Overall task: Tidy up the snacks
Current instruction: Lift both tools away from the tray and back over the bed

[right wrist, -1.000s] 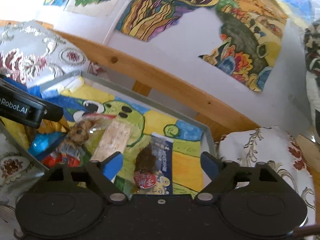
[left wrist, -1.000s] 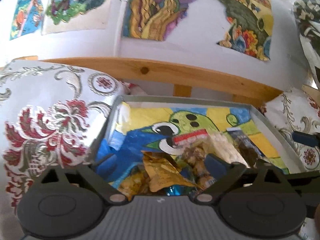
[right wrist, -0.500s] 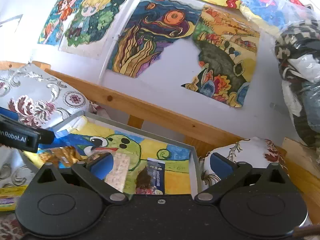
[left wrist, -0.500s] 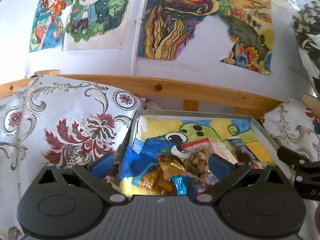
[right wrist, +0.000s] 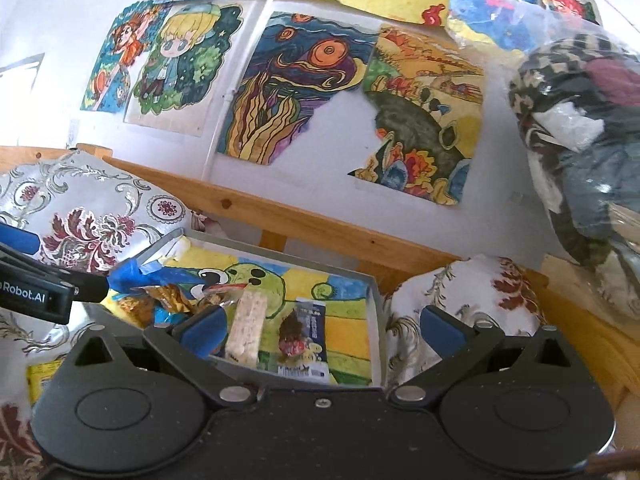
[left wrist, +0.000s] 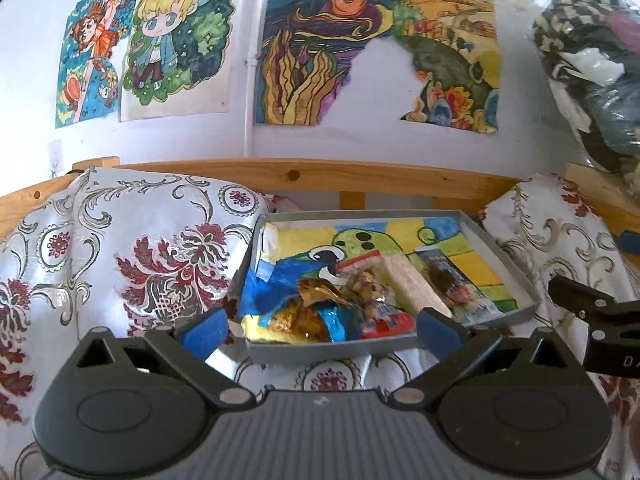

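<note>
With snacks [left wrist: 360, 304] gathered in the tray [left wrist: 320, 350] at 12 o'clock, both claws, left [left wrist: 318, 326] and right [right wrist: 320, 328], hang open and empty.

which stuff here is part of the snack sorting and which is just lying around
Part of the job:
- grey tray
- gold-wrapped snack
- pale rice cracker bar
- blue snack packet
- red-wrapped snack
- left gripper and right gripper, both open and empty

Just lying about:
- floral cushions
- wall drawings
- bagged clothes
</note>
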{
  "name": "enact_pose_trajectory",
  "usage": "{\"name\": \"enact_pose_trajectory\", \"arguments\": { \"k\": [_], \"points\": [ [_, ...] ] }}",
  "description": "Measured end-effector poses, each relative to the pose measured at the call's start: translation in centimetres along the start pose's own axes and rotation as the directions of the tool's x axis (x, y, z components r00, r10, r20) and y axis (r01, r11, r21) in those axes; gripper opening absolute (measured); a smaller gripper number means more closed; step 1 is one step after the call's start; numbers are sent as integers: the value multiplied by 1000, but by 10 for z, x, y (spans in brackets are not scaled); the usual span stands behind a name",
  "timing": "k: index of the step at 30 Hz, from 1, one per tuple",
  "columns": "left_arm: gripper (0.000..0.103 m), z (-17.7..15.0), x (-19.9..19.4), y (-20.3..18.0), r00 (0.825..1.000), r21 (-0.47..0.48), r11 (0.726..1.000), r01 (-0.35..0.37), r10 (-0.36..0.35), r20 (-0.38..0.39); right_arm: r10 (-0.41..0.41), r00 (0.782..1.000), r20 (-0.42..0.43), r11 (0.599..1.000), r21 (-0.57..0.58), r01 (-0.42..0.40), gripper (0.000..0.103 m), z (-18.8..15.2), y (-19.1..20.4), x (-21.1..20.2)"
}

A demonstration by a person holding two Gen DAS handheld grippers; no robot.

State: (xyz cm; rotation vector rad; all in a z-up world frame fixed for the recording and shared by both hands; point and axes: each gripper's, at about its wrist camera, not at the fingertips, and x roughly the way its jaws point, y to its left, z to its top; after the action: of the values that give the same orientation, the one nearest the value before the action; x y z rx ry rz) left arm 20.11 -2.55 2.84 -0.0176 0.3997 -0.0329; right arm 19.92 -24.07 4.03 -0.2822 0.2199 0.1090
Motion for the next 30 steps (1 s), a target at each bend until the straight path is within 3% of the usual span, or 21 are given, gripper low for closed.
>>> {"name": "enact_pose_trajectory", "arguments": {
  "k": [15,30],
  "points": [
    [103,-38,-41,-13,996,15,1000,22,-21,-86,22,995,-99,1000,22,-20,102,-35,-1,-60],
    [103,-79,-57,-16,977,13,1000,24,-21,-212,105,964,-246,994,29,-101,102,-66,8,-83]
  ]
}}
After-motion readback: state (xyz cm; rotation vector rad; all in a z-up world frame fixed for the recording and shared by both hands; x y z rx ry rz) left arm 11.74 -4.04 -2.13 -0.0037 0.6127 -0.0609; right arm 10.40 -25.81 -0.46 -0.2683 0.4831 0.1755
